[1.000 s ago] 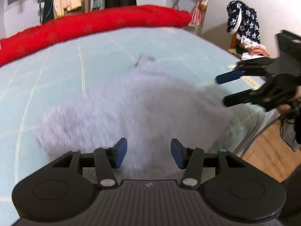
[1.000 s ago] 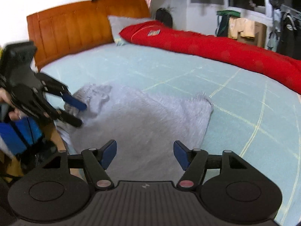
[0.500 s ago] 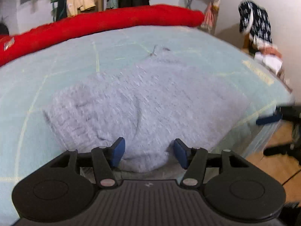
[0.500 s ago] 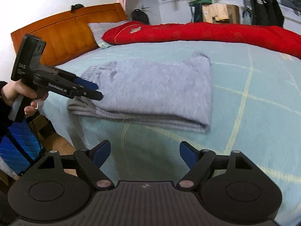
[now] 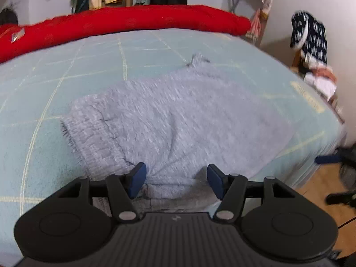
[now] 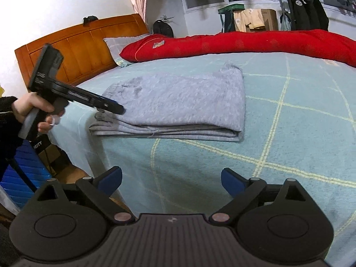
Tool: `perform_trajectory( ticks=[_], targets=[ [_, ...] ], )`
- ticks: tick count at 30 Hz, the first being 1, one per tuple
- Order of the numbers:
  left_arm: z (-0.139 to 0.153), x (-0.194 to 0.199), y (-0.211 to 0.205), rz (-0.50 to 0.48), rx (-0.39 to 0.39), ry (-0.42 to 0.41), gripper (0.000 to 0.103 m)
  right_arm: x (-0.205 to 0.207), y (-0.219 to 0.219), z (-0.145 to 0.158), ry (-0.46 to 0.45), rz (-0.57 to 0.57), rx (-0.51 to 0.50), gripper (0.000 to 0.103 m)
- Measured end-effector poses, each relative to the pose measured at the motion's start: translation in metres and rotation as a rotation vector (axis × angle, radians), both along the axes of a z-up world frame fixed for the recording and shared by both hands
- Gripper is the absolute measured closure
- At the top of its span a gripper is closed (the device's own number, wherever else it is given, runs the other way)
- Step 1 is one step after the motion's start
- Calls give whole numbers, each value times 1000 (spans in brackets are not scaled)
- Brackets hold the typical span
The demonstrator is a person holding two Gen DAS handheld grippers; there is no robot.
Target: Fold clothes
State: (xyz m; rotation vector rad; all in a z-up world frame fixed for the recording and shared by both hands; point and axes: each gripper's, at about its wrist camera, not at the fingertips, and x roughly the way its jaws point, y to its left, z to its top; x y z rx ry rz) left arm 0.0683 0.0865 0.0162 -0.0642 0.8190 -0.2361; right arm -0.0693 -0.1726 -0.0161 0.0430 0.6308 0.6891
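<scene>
Bed [image 6: 289, 133], pale green checked cover, wooden headboard [image 6: 73, 51] at its head. Red quilt [image 6: 244, 43] rolled along far side, pillow [image 6: 120, 46] beside it. Grey garment [image 6: 178, 104] folded flat near bed's edge, nothing on it. Left gripper [image 5: 175, 181] over garment's near end, jaws opening, nothing held. Right gripper [image 6: 171, 180] off the bed's edge, jaws opening wide, empty. Clothes pile [image 5: 311, 44] by wall.
</scene>
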Motion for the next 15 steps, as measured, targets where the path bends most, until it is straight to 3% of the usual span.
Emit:
perform_trajectory(
  ticks=[3,5,8,11,13,15],
  targets=[
    [20,7,-5,-17,12,-51,32,5,-3,1,4,-6,16,1],
    [27,18,-6,-7,15,-68,32,8,-2,3,3,-5,26,0],
    [32,45,0,18,-49,-82,32,11,1,4,-3,7,30,0],
    [19,65,13,90,-91,-68,31,14,4,5,-1,8,28,0],
    [-3,75,29,169,-80,8,33,16,4,4,6,1,33,0],
    [-15,70,41,172,-107,14,37,18,1,4,9,-5,44,0]
  ],
)
